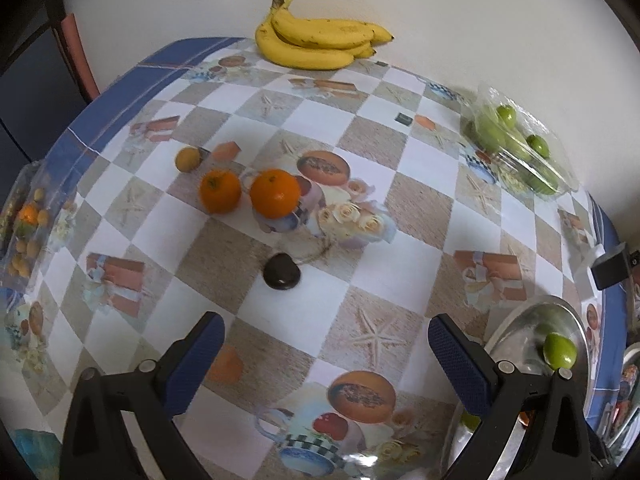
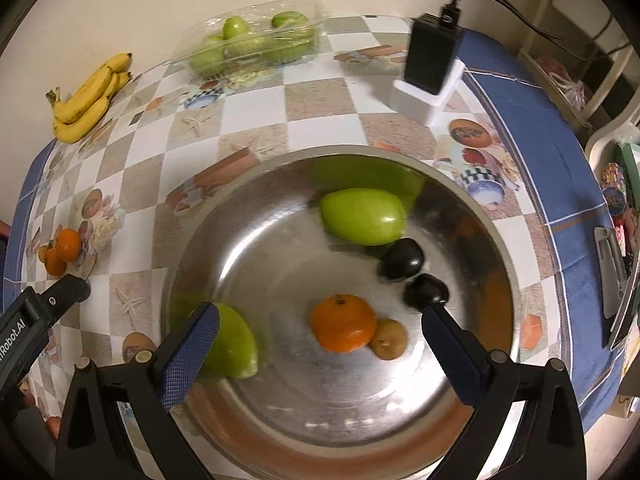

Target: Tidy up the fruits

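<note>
My right gripper [image 2: 320,316] hangs open over a steel bowl [image 2: 280,264], its jaws wide apart and gripping nothing. In the bowl lie two green fruits [image 2: 362,216] [image 2: 234,344], two dark plums [image 2: 402,258] [image 2: 426,292], an orange [image 2: 343,322] and a small brown fruit [image 2: 388,338]. My left gripper [image 1: 326,360] is open and empty above the checkered tablecloth. Ahead of it sit a dark plum [image 1: 281,271], two oranges [image 1: 220,191] [image 1: 275,193] and a small yellow fruit [image 1: 188,159]. The bowl's edge [image 1: 520,320] shows at the lower right of the left wrist view.
Bananas [image 1: 324,40] lie by the wall at the back. A clear plastic box of green fruits [image 1: 516,148] sits at the right rear. A bag of small fruits [image 1: 24,220] lies at the left edge. A black charger on a white base [image 2: 434,56] stands behind the bowl.
</note>
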Motion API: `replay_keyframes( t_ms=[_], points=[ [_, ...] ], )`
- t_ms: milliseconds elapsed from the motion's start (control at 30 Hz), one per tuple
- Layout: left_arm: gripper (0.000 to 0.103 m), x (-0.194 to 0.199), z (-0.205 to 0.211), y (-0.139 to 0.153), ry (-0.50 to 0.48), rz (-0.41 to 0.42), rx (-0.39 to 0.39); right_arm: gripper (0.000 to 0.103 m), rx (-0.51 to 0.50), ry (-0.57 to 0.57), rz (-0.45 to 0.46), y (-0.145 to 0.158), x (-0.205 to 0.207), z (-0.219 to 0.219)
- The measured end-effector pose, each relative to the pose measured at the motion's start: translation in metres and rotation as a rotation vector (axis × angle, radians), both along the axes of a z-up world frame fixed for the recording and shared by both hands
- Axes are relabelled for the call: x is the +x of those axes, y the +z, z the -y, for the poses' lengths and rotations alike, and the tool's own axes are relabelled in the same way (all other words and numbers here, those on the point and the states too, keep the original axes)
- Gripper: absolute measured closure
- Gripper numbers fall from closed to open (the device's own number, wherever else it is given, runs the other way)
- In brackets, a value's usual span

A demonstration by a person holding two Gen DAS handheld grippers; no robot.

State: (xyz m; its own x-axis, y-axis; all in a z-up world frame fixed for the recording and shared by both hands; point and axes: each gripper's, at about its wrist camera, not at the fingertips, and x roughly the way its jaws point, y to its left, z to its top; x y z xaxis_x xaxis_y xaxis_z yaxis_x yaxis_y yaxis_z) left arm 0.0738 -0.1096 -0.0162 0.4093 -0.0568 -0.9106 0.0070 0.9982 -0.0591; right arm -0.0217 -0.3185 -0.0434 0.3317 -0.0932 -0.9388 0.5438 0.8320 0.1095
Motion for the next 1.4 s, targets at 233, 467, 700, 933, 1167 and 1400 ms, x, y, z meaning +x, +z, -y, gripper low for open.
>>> replay_keyframes(
  t_ms=[233,467,700,933,1167,1400],
  points=[
    [0.000,0.007,-0.012,0.008,-0.021,0.038,0.071,0.002,-0.015,0.030,-0.003,0.002,0.014,-0.024],
    [0.000,0.014,-0.028,0.011,-0.016,0.044,0.056,0.002,-0.016,0.077,-0.015,0.001,0.029,-0.048],
    [0.000,0.020,-0.042,0.010,-0.015,0.033,0.043,0.002,-0.038,0.100,-0.039,-0.001,0.039,-0.066],
    [0.000,0.026,-0.055,0.013,-0.021,0.030,0.017,0.002,-0.017,0.060,-0.008,0.003,0.043,-0.070],
    [0.000,0.033,-0.064,0.016,-0.046,0.047,0.033,0.002,-0.044,0.078,0.004,0.006,0.049,-0.078],
    [0.000,0.041,-0.076,0.017,-0.072,0.058,0.072,0.002,0.008,0.104,0.043,0.007,0.061,-0.091]
  ],
)
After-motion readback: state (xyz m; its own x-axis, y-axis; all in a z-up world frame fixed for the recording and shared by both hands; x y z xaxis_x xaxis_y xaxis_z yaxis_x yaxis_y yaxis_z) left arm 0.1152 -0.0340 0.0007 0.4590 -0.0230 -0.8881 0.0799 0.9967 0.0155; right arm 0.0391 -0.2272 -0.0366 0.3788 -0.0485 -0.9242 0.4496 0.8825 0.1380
